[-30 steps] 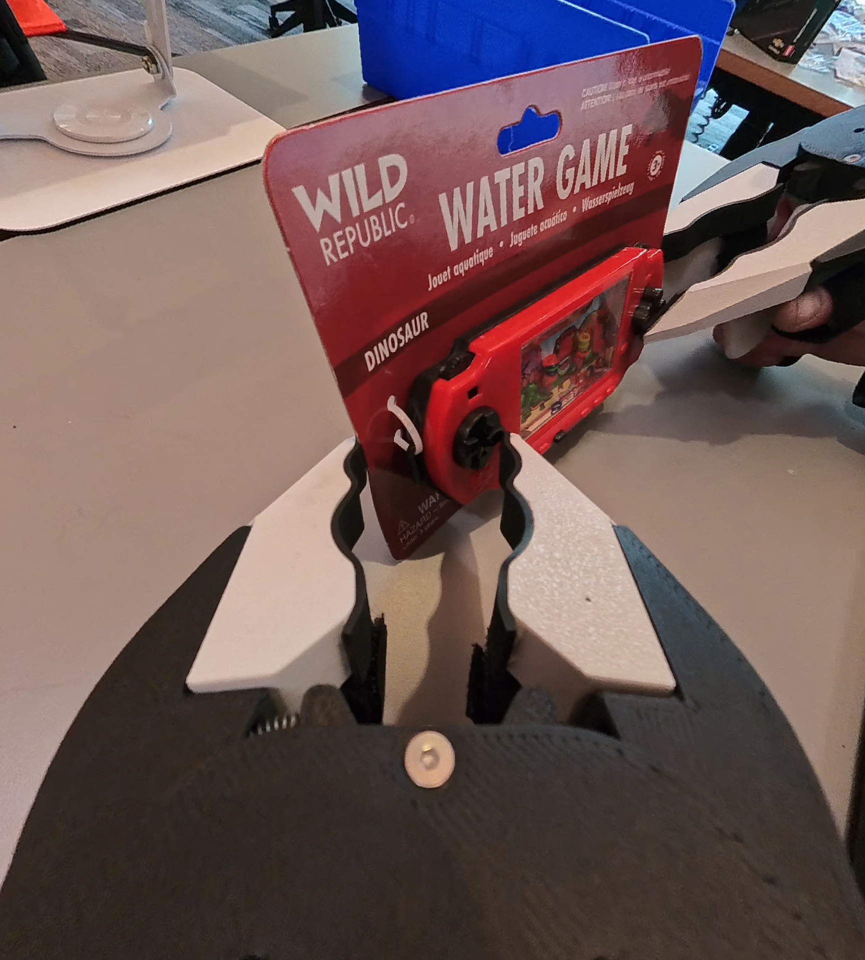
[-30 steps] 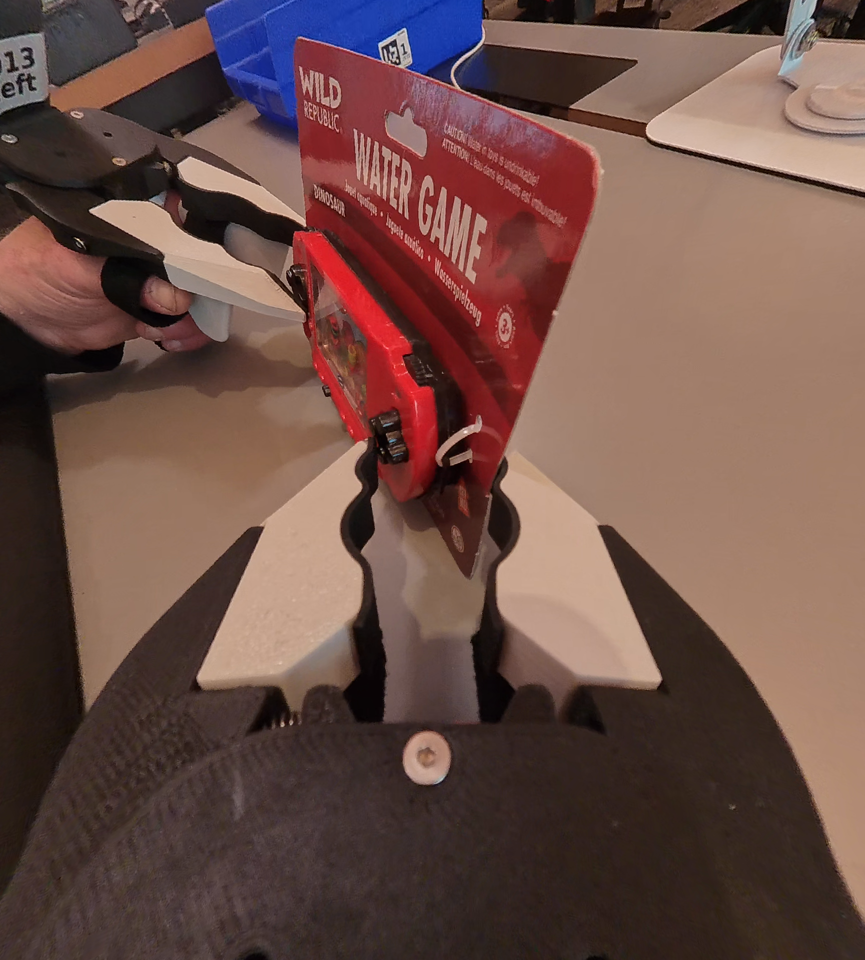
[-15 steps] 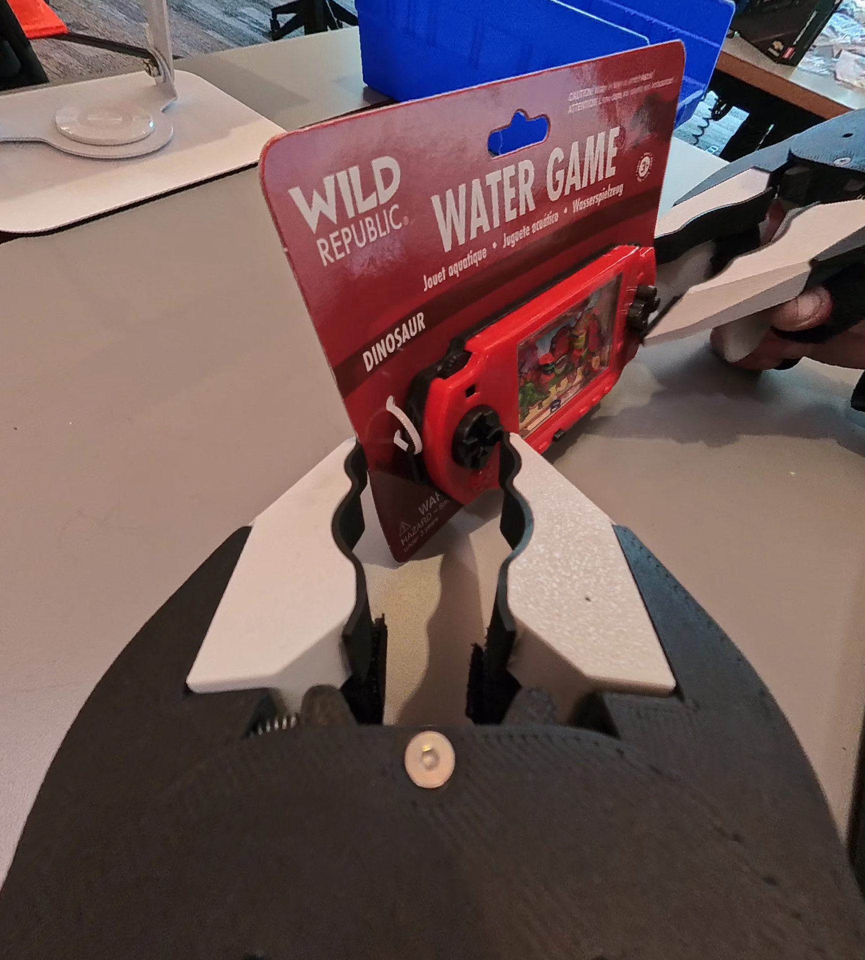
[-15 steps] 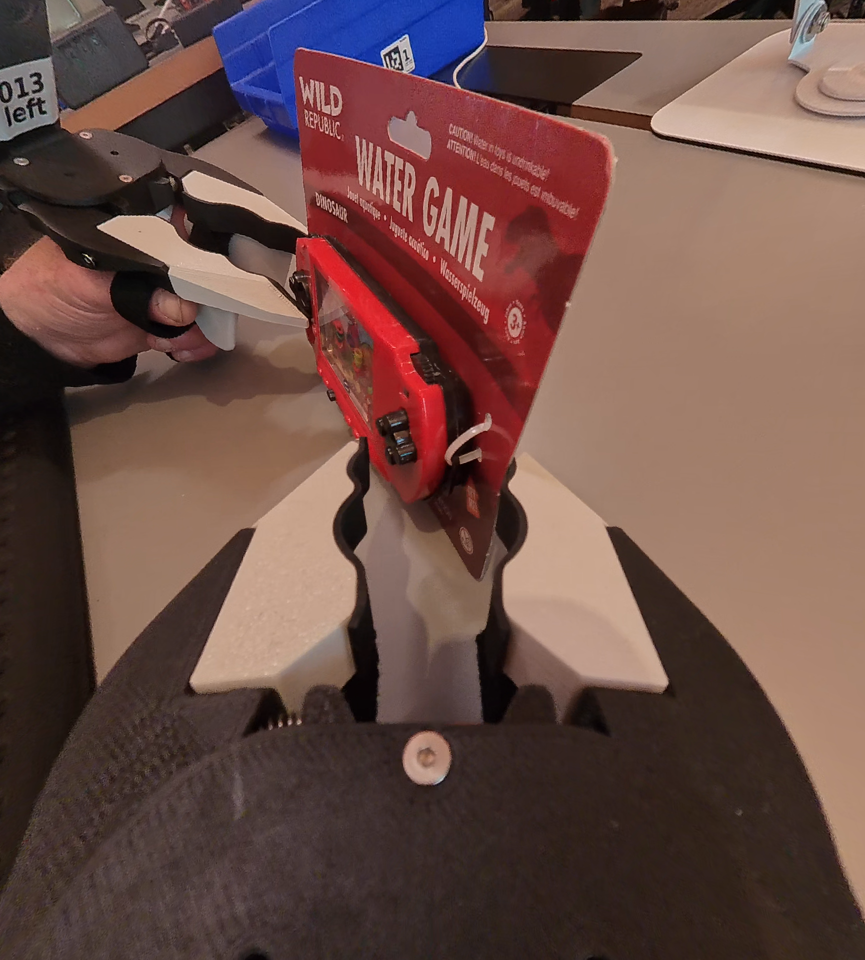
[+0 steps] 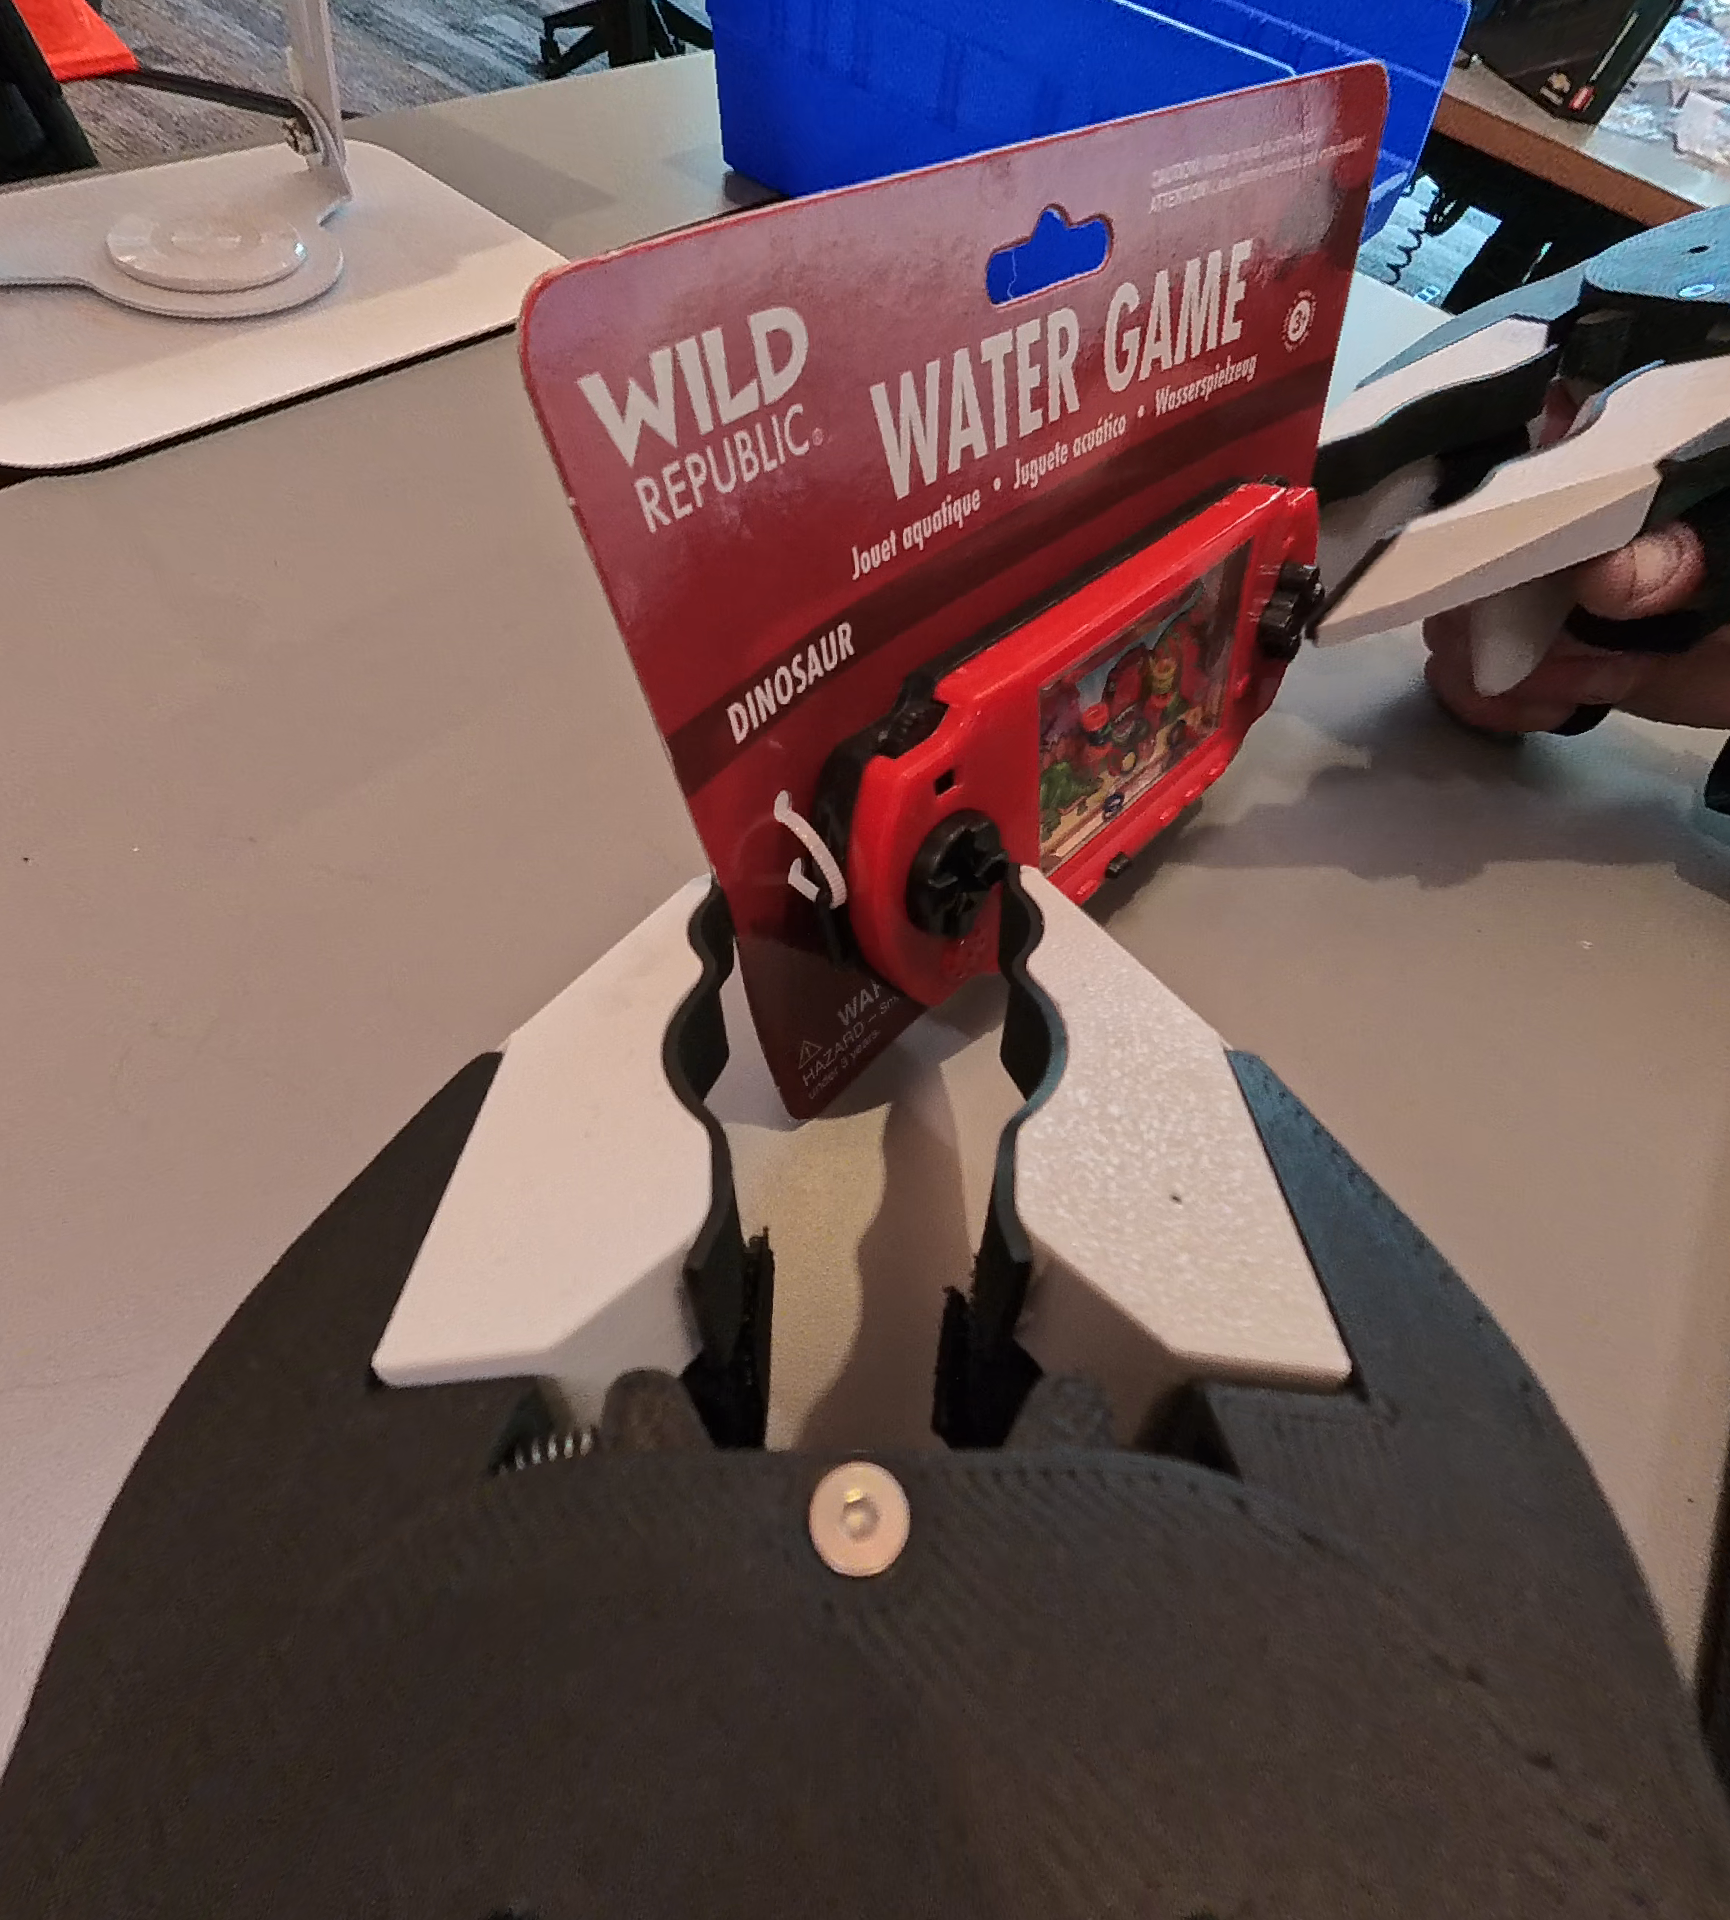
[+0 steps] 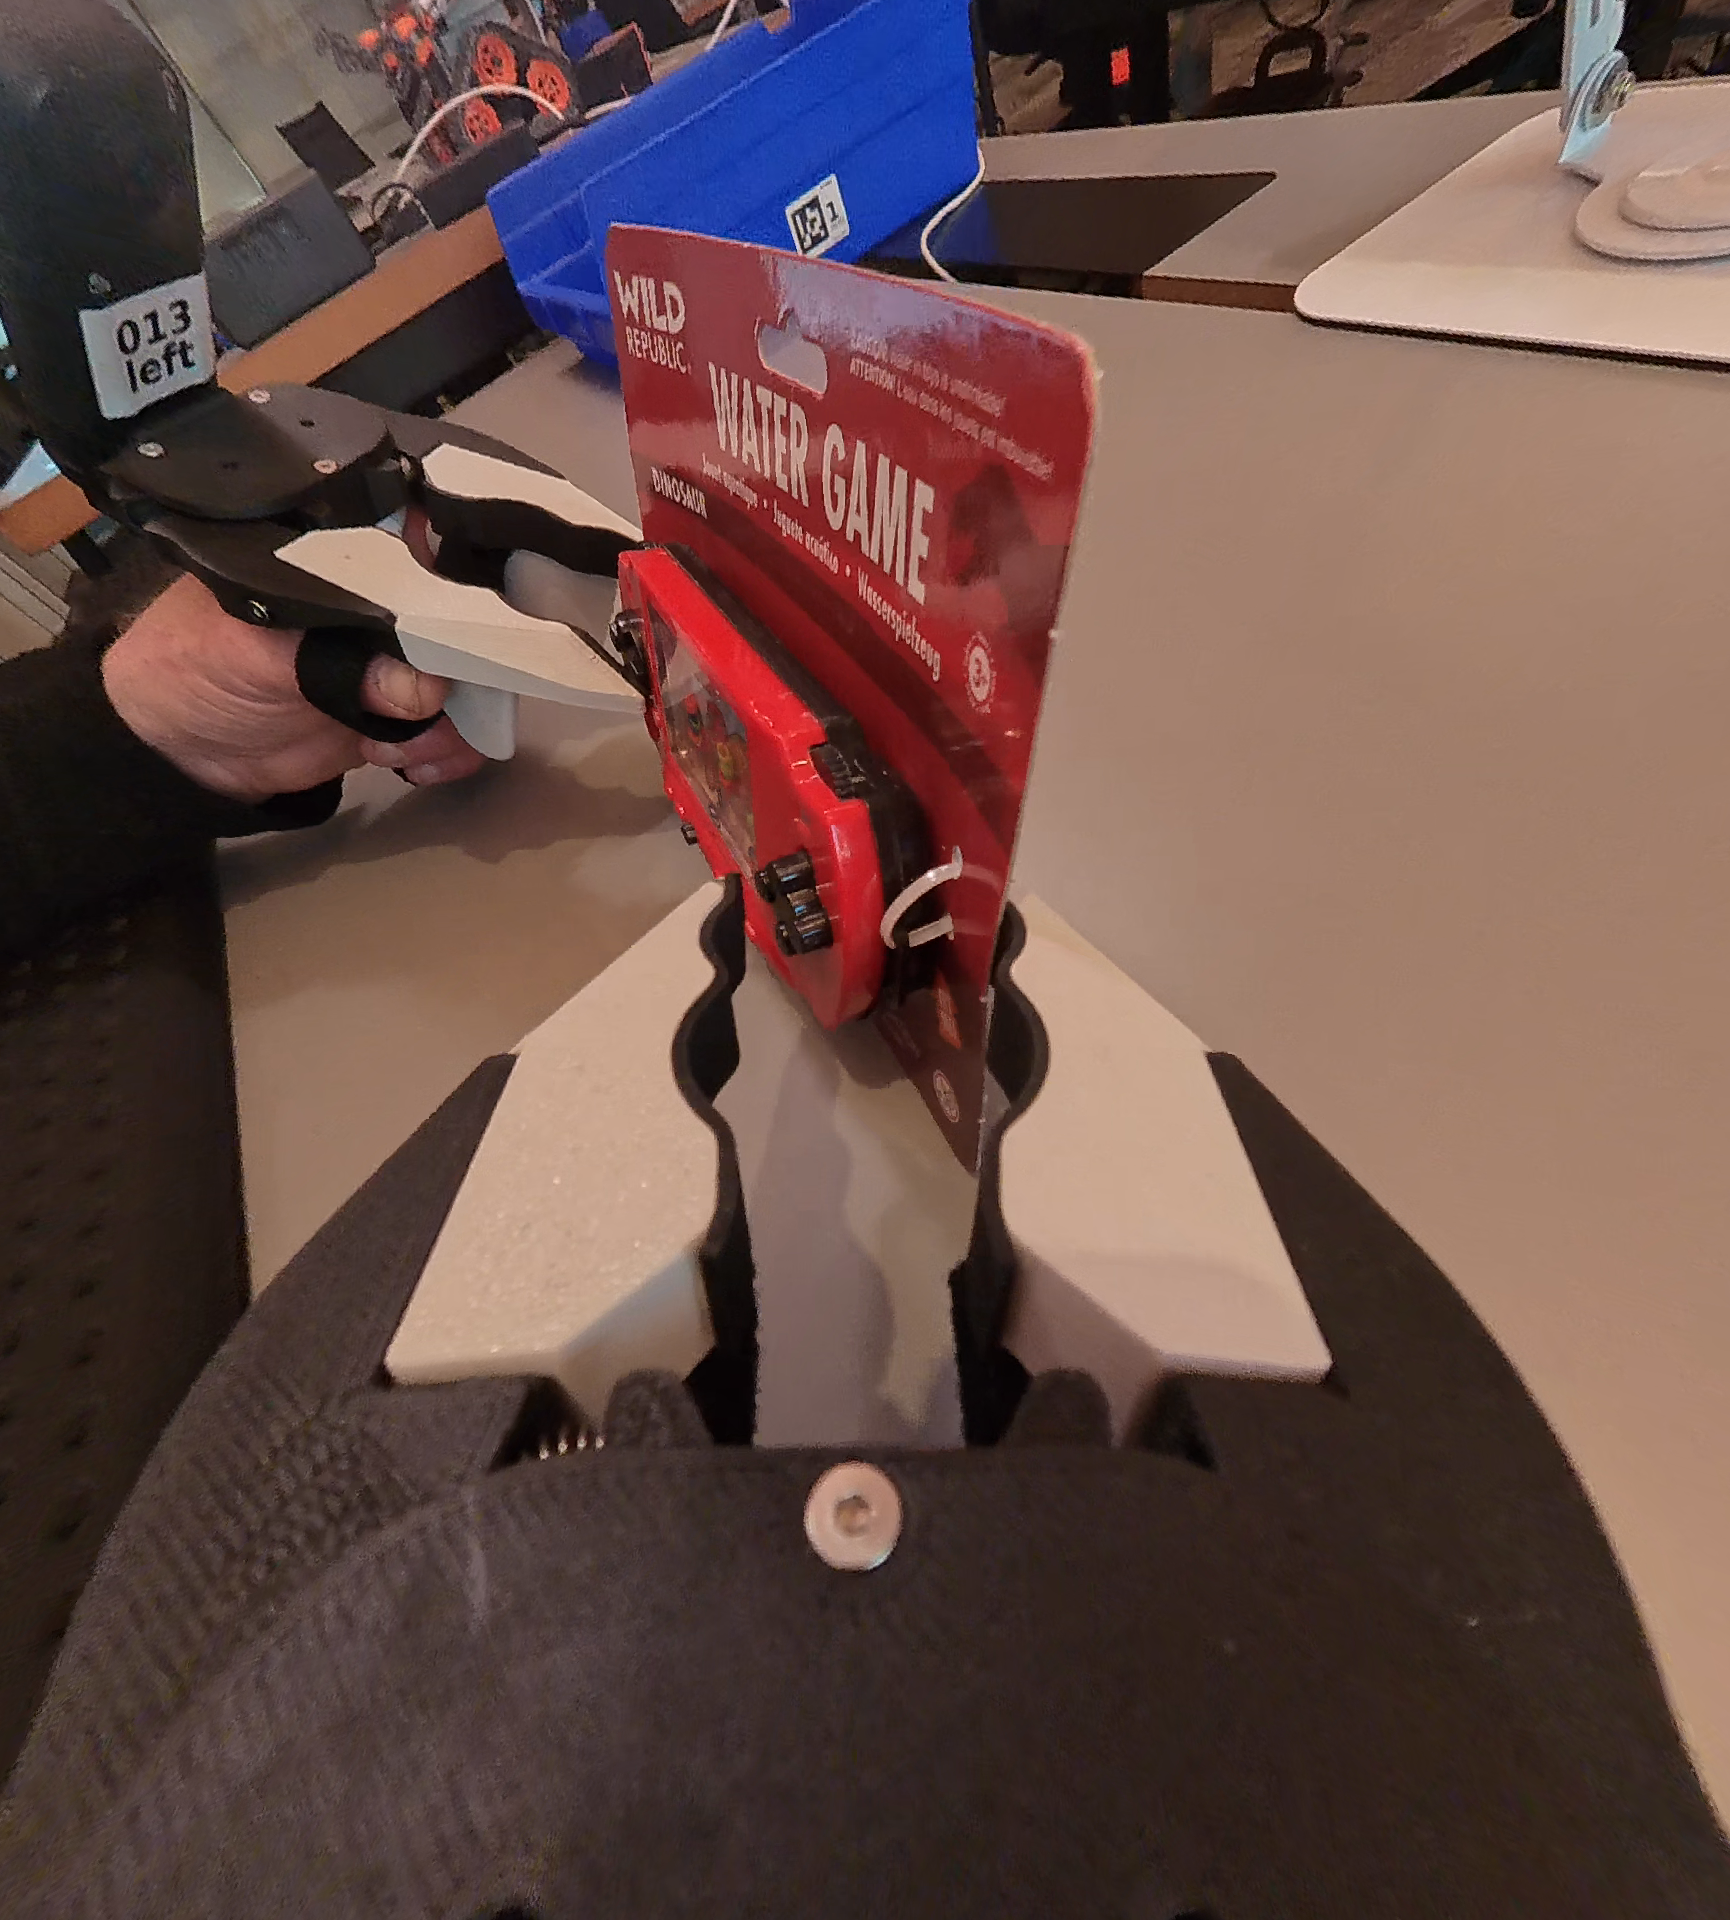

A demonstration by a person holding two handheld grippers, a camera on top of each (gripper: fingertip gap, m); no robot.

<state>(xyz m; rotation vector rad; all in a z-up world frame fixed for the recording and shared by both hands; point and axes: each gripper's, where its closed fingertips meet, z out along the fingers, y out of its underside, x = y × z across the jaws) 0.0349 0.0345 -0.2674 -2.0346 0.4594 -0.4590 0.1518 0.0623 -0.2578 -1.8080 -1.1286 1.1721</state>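
Note:
A red hand-held game toy (image 5: 1079,758) is tied with a white strap to a dark red printed card (image 5: 840,436). The package stands upright over the grey table (image 5: 217,831). My left gripper (image 5: 866,914) is shut on the package's near end, one finger behind the card and one on the toy's front. My right gripper (image 5: 1328,582), held by a hand, is shut on the far end. In the right wrist view my right gripper (image 6: 866,925) clamps the toy (image 6: 788,790) and card (image 6: 892,468), and my left gripper (image 6: 622,623) grips the opposite end.
A blue bin (image 5: 944,94) stands behind the package and also shows in the right wrist view (image 6: 736,156). A white mat with a metal stand (image 5: 165,291) lies at the table's far side. A black flat panel (image 6: 1100,218) lies beyond. A dark perforated surface (image 6: 61,1247) borders the table.
Both grippers keep their hold on the package. The right wrist view has tilted up a little and shows more of the room, with the card standing more upright. The left wrist view is almost unchanged.

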